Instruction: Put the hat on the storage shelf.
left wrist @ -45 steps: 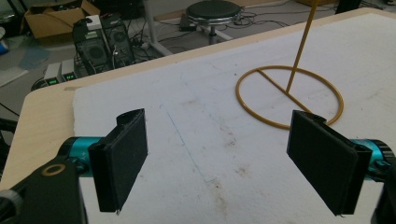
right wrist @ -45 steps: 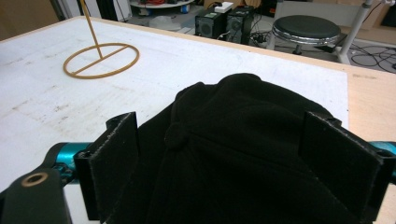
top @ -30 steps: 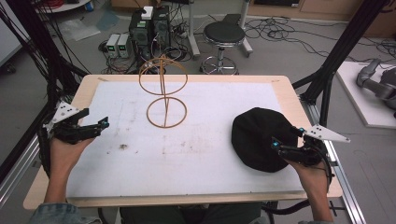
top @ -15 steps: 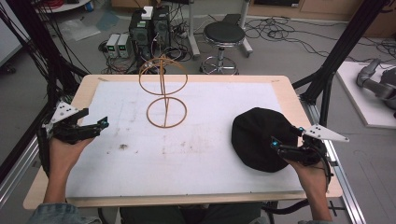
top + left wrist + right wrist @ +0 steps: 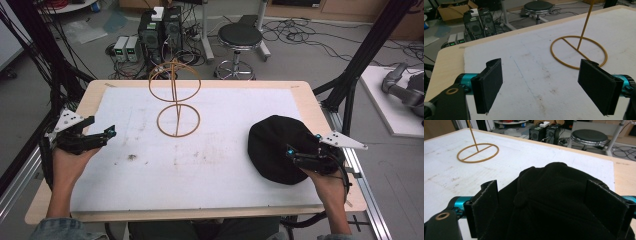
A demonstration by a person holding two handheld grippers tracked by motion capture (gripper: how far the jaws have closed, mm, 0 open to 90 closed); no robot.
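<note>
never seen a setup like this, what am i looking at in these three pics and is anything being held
A person sits at a white-topped table, holding a hand tool with two black jaws in each hand. The wide picture comes from a camera overhead; the other two come from cameras riding on each tool. The left gripper is open over bare table. The right gripper is open too, its jaws either side of a black hat, not closed on it. A gold wire stand with two rings sits farther back. Nothing is held.
</note>
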